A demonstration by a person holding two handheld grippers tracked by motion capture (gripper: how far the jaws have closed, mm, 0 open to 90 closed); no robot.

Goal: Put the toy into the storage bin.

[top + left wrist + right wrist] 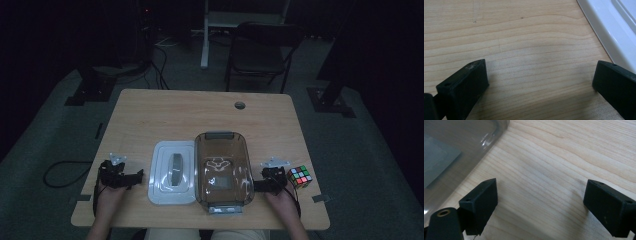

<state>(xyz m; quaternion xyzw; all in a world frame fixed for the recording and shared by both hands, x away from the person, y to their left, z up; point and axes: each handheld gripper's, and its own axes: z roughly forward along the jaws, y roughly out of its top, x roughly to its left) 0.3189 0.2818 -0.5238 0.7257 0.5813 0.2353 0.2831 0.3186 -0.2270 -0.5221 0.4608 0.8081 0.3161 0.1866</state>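
- L gripper (134, 176): jaws wide apart, nothing between them but bare table (150, 112); just left of the white lid (172, 172).
- R gripper (258, 186): jaws wide too, holding nothing; tips beside the clear brown box (223, 172), can't tell if touching.
- Count: 1 lid, 1 box, 1 cube (299, 176), 2 grippers.
- Lid & box lie side by side near front edge, long axes running front-to-back.
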